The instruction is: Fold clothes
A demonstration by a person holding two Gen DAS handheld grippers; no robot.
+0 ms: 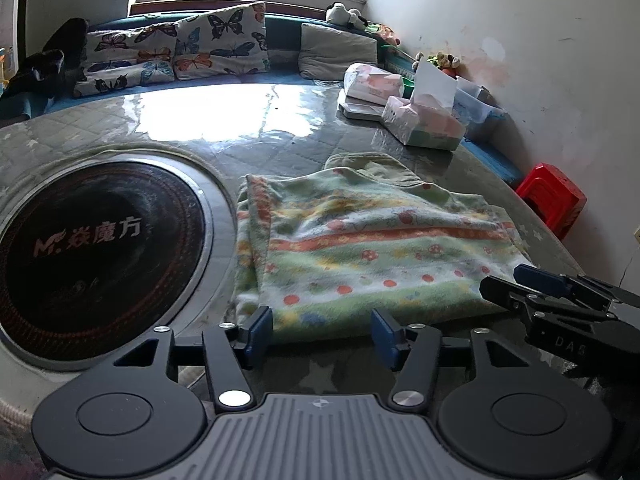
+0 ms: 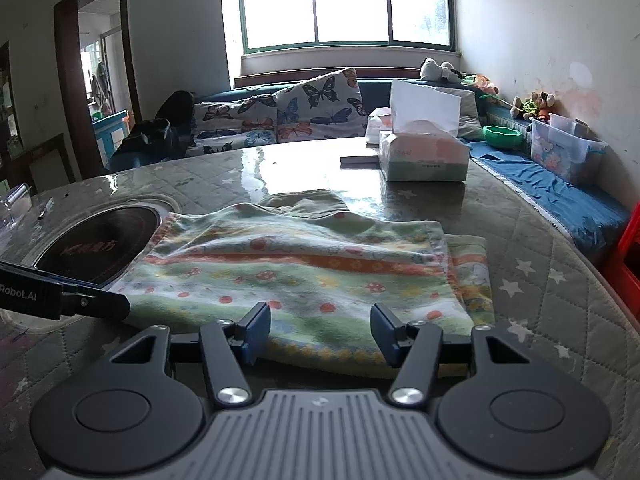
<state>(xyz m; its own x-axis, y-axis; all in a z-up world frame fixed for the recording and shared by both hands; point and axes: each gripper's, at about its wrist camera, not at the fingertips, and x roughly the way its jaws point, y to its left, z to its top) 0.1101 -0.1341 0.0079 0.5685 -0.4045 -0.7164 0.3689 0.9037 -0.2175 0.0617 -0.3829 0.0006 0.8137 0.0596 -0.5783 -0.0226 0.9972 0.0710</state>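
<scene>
A folded patterned cloth (image 1: pixel 372 248) lies on the table (image 1: pixel 280 128) just ahead of the left gripper (image 1: pixel 322 332) and right gripper (image 2: pixel 320 330), both spread wide, empty.

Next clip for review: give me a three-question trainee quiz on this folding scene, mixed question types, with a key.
1. True or false: the left gripper is clamped on the patterned cloth.
2. Multiple choice: what sits set into the table to the left of the cloth? A) a sink B) a round black cooktop C) a cutting board
3. Fill in: beyond the cloth, on the table, stands an opened ______ pack with a white sheet sticking up.

Key: 1 false, both the left gripper and the right gripper are open at the cloth's near edge; 2 B; 3 tissue.
</scene>
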